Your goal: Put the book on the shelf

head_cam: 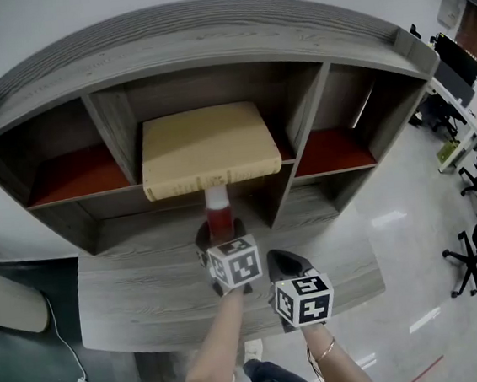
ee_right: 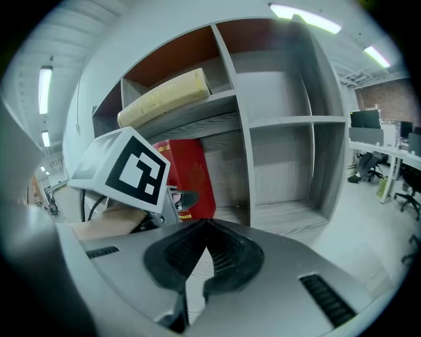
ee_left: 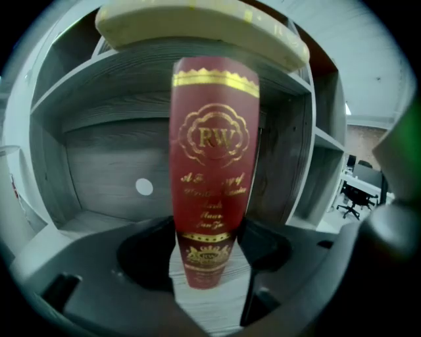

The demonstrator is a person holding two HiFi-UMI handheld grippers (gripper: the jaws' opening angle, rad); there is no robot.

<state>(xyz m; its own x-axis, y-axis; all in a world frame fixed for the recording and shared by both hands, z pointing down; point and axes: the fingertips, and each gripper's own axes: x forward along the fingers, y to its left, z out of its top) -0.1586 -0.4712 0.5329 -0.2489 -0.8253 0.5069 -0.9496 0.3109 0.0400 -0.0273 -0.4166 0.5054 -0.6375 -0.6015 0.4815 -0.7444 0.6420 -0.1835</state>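
Head view gives us the whole layout. A shelf (head_cam: 205,37) of grey, grained wood with a bowed top sits on a matching desk (head_cam: 131,299), red inside its upper side bays. A thick tan book (head_cam: 204,147) lies flat on the middle board. Beneath its front edge the red book (head_cam: 218,220) stands upright on the desk, white page edges up, between the jaws of our left claw (head_cam: 221,234). Our right claw (head_cam: 278,260) hangs just beside it, to the right.

Left gripper view adds what we cannot read from above. The glossy red spine (ee_left: 212,164) carries gold ornament and an "RW" crest. The dark pads stand spread, close on either side of it without pinching.

Right gripper view shows our right claw (ee_right: 205,224) pressed together at the tips, with nothing between them. Beyond it the left claw's black-and-white marker cube (ee_right: 128,168) sits in front of the red book's plain cover, and the tan book's rough pale edge lies above.
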